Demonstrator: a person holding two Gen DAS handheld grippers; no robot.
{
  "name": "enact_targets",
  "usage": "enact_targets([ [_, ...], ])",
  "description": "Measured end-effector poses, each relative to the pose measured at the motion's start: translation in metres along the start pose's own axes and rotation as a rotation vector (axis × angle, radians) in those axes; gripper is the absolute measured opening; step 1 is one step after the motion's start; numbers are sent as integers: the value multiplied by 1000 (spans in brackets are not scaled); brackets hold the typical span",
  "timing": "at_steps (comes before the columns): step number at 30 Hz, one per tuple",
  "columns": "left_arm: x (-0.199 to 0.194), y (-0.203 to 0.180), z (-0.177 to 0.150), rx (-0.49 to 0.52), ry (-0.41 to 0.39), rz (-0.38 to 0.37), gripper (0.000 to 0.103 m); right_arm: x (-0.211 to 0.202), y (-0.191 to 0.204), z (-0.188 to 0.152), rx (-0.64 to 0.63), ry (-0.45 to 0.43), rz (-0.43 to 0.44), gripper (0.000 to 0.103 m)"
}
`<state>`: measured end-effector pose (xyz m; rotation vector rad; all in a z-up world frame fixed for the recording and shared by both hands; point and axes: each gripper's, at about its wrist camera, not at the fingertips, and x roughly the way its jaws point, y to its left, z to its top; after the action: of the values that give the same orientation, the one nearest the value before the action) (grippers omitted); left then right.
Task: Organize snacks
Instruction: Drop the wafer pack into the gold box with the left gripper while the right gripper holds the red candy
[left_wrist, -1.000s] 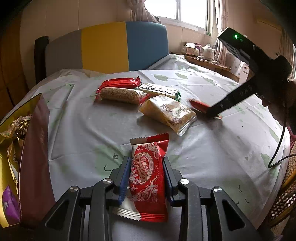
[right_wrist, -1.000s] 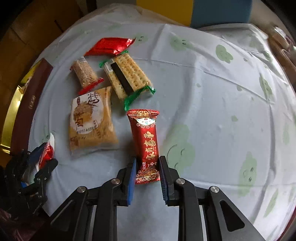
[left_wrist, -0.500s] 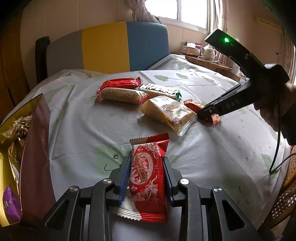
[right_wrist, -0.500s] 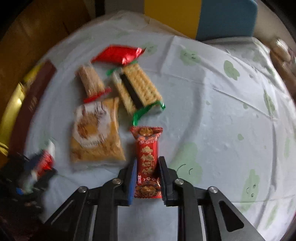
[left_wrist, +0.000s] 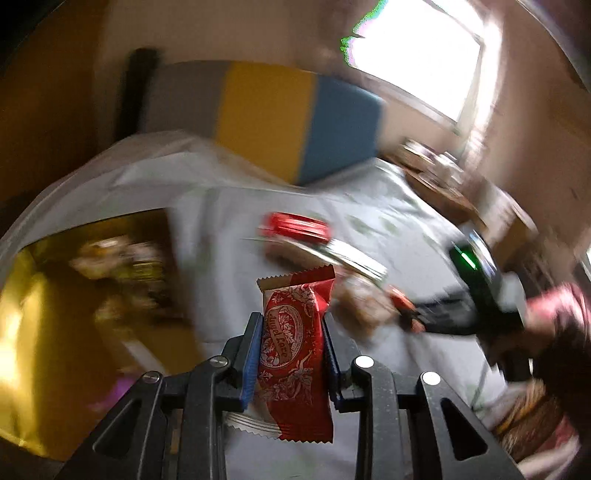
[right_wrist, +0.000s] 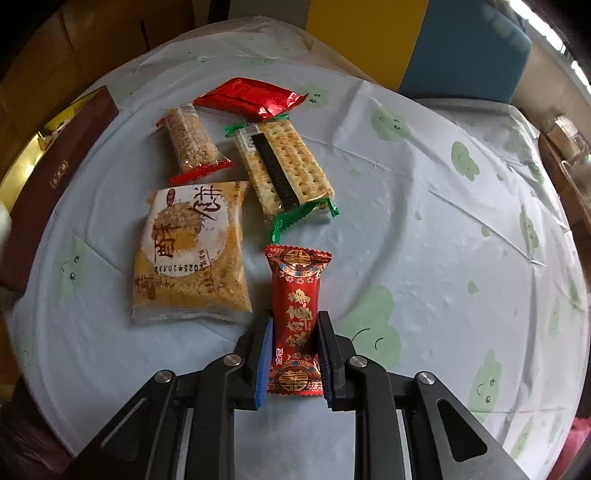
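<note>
The round table (right_wrist: 443, 221) under its pale cloth with green blobs fills the right wrist view, and the gold-lined box (left_wrist: 33, 295) with its maroon wall sits at about nine o'clock from the left gripper (left_wrist: 291, 354), blurred but near. That gap is what the coming move depends on: the left gripper is clamped on a red-and-white wafer packet (left_wrist: 291, 354), whose long axis runs straight out along the fingers toward twelve o'clock, and the box lies to its left and below, so the left hand is much the nearer one to drop into it. The right gripper (right_wrist: 293, 350) has its blue pads pressed on the lower half of a red-and-gold candy packet (right_wrist: 297, 314), also lengthwise toward twelve, its lower end apparently on the cloth. Loose snacks lie ahead of it: a yellow floss cake bag (right_wrist: 192, 254) at ten o'clock, a cracker sandwich pack (right_wrist: 284, 166) at twelve, a crumb bar (right_wrist: 192, 144) and a red foil packet (right_wrist: 251, 96) beyond. Against half a second ago, the left view has swung and blurred, the wafer packet is off the cloth and the box shows far more of its inside; the right gripper has barely shifted, with its candy packet in the same grip.
</note>
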<state>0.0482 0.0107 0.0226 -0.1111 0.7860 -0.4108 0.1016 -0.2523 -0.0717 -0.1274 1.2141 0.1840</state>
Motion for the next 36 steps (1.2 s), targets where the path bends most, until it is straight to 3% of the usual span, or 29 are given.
enact_targets([
  [5, -7, 99, 18, -288, 45, 127, 30, 0, 5, -2, -1, 0, -5, 22],
  [8, 5, 147, 23, -378, 114, 221, 30, 0, 6, -1, -8, 0, -14, 22],
  [11, 21, 172, 28, -412, 148, 267, 31, 1, 6, -1, -9, 0, -15, 22],
  [14, 43, 184, 38, -384, 192, 316, 32, 1, 7, -1, -12, 0, -17, 22],
  [16, 55, 189, 39, -386, 217, 318, 45, 2, 7, -1, -12, 0, -18, 22],
  [18, 65, 191, 40, -389, 239, 328, 51, 2, 7, -1, -13, 0, -18, 22],
  [21, 66, 191, 36, -402, 222, 325, 51, 2, 7, -2, -16, 0, -17, 22],
  [26, 45, 188, 22, -414, 182, 380, 51, 1, 6, -2, -30, 0, -21, 22],
  [36, -5, 148, 1, -279, 81, 449, 51, -1, 8, -3, -39, -5, -33, 22],
])
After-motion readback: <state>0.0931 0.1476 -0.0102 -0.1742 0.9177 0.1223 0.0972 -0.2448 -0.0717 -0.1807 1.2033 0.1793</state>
